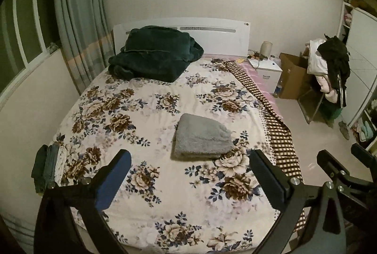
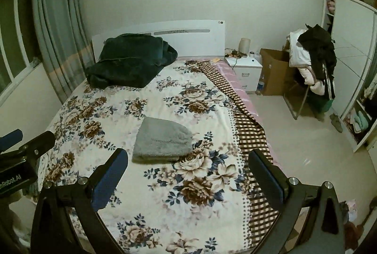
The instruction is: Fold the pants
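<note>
Grey fleece pants (image 1: pixel 202 137) lie folded into a compact bundle on the flowered bedspread (image 1: pixel 146 112), in the middle of the bed; they also show in the right wrist view (image 2: pixel 162 140). My left gripper (image 1: pixel 189 179) is open and empty, held above the near part of the bed, short of the pants. My right gripper (image 2: pixel 188 179) is open and empty too, beside the left one, with the pants ahead and to its left. The right gripper's fingers (image 1: pixel 329 167) show at the right edge of the left wrist view.
A dark green blanket (image 1: pixel 155 54) lies heaped at the headboard. Folded clothes (image 1: pixel 48 167) are stacked at the bed's left edge. A checked sheet (image 1: pixel 280 131) hangs off the right side. A nightstand (image 2: pixel 247 70), cardboard box (image 2: pixel 274 70) and clothes-laden chair (image 2: pixel 313 61) stand right of the bed.
</note>
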`<state>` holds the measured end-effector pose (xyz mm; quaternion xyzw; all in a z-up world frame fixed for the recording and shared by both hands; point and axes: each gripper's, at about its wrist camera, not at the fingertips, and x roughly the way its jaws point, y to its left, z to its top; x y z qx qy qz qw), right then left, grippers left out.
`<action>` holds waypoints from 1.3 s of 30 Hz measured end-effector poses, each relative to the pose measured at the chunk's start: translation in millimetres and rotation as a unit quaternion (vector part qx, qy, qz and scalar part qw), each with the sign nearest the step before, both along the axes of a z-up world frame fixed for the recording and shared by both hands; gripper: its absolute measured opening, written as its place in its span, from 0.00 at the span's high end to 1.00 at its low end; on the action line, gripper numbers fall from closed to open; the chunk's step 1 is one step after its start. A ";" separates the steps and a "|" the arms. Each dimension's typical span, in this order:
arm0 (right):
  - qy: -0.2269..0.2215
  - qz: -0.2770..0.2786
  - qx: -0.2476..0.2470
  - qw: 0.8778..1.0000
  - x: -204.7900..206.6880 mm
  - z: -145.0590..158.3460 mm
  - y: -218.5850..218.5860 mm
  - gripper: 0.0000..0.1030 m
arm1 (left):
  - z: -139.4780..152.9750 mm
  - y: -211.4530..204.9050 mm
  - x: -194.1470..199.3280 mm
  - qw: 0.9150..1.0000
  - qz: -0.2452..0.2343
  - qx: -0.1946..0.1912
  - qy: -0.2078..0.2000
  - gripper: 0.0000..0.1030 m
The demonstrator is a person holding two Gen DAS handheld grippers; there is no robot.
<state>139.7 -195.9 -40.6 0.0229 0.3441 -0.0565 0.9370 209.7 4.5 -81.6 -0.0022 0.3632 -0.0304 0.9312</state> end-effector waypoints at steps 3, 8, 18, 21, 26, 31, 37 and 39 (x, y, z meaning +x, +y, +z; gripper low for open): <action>-0.003 -0.006 0.001 1.000 -13.0 8.2 -0.1 0.00 | 1.0 -2.3 -7.7 1.000 -0.006 -0.002 0.002 0.00; -0.004 -0.011 -0.004 1.000 -24.4 14.7 -0.5 0.00 | 1.8 -5.0 -15.5 1.000 -0.010 -0.005 0.001 0.00; -0.011 -0.001 -0.014 1.000 -22.7 22.1 6.5 0.00 | 1.6 -1.1 -23.7 1.000 -0.009 -0.008 0.002 0.00; -0.012 0.003 -0.013 1.000 -20.5 22.2 8.4 0.00 | 1.5 1.3 -23.8 1.000 -0.009 -0.007 0.002 0.00; -0.009 0.007 -0.010 1.000 -19.1 21.7 9.2 0.00 | 1.9 3.8 -26.2 1.000 -0.007 -0.008 0.004 0.00; -0.008 0.008 -0.009 1.000 -19.8 20.9 9.6 0.00 | 2.6 8.1 -29.3 1.000 -0.001 -0.008 0.002 0.00; -0.008 0.012 -0.006 1.000 -18.8 21.9 8.7 0.00 | 3.4 10.5 -29.6 1.000 -0.002 -0.009 0.001 0.00; -0.009 0.012 -0.007 1.000 -18.5 22.5 8.5 0.00 | 4.2 11.6 -29.7 1.000 0.000 -0.010 0.001 0.00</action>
